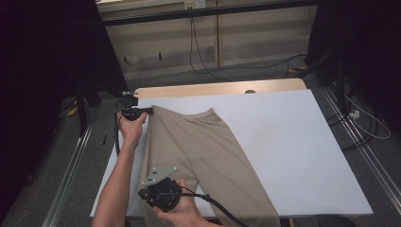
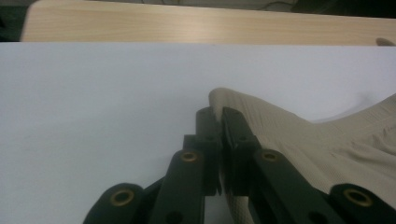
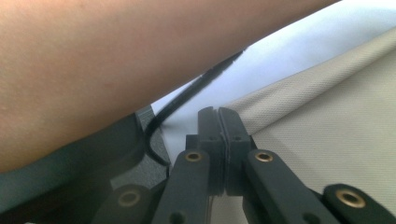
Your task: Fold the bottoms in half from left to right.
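White table (image 1: pixel 283 142), grey floor (image 1: pixel 265 71), perhaps panelled wall (image 1: pixel 255 38)

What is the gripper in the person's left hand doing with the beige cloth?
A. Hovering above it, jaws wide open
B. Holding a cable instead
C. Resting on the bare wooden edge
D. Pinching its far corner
D: the left gripper has its jaws shut on a corner of the beige cloth on the white table.

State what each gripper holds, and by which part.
Left gripper pinches the beige garment at its far corner; right gripper pinches its left edge, nearer the person.
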### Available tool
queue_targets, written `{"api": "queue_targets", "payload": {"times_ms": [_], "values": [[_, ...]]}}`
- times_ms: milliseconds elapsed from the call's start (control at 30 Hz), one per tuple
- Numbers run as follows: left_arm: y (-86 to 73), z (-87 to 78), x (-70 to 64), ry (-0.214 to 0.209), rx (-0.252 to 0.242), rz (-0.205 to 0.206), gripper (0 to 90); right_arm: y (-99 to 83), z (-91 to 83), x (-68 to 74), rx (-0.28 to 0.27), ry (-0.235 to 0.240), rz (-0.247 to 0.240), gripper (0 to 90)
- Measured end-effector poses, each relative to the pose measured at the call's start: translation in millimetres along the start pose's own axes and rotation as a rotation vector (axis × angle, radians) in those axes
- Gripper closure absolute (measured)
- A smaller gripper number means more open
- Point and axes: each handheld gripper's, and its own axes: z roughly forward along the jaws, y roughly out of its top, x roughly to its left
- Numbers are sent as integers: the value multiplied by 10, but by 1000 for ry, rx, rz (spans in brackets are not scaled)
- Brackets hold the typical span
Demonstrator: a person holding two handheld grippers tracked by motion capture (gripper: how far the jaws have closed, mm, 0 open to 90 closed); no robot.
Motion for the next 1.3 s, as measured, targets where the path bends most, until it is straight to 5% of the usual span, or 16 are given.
{"api": "queue_targets", "payload": {"times_ms": [233,433,667,1000,1300], "values": [[-17,-311,274,54,-20,-29,864,114,48,87,-29,53,-25,895],[-60,-404,391,66,-28,-42,864,99,-7,93,-47,75,-22,895],[-54,-344,280,57,-41,-39,864,65,-189,16,-66,71,-8,895],[33,-265,20,37,-36,-11,864,-54,-575,-141,-79,7,3,895],[80,-81,-328,16,-4,42,864,-216,-914,-313,-88,-17,58,895]]}}
